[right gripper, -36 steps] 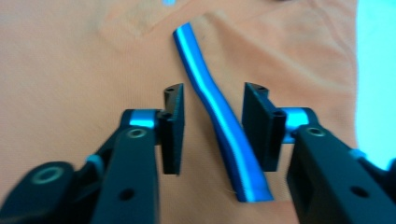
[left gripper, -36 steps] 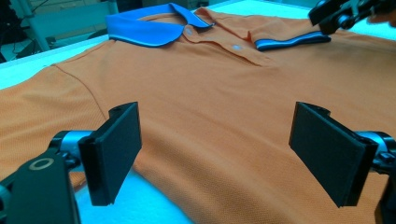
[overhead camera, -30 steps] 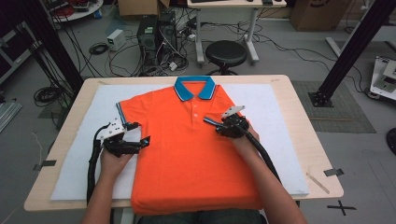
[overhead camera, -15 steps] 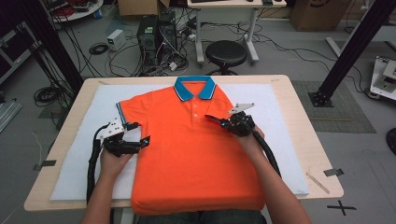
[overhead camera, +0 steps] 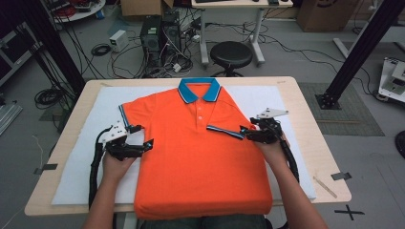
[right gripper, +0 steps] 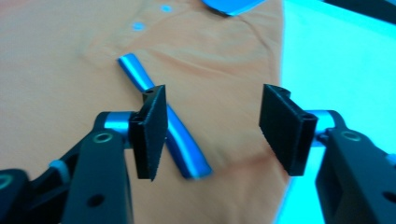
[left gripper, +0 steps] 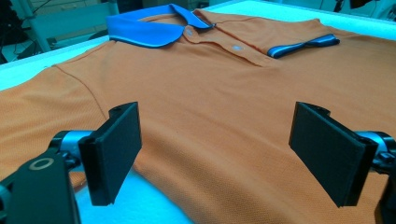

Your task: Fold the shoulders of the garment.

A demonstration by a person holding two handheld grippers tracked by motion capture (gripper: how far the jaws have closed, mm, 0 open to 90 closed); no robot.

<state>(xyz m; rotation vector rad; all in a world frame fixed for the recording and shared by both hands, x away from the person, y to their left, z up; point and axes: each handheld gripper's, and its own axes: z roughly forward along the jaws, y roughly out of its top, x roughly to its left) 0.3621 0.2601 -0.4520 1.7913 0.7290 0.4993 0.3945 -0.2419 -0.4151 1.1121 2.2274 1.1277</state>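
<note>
An orange polo shirt with a blue collar lies front up on the white pad. Its right sleeve is folded inward, so the blue-striped cuff rests on the chest. My right gripper is open just right of that cuff. In the right gripper view the cuff runs beside the left jaw of the right gripper. My left gripper is open at the shirt's left edge. In the left gripper view the left gripper has its jaws wide apart over the shirt.
The pad covers most of a wooden table. A strip of bare pad lies right of the shirt. Behind the table stand a black stool, computer cases and loose cables on the floor. A black frame post rises at the right.
My right gripper has drawn back to the right, from the shirt's chest toward its right edge, and the folded cuff lies free in front of it. The left gripper has hardly moved.
</note>
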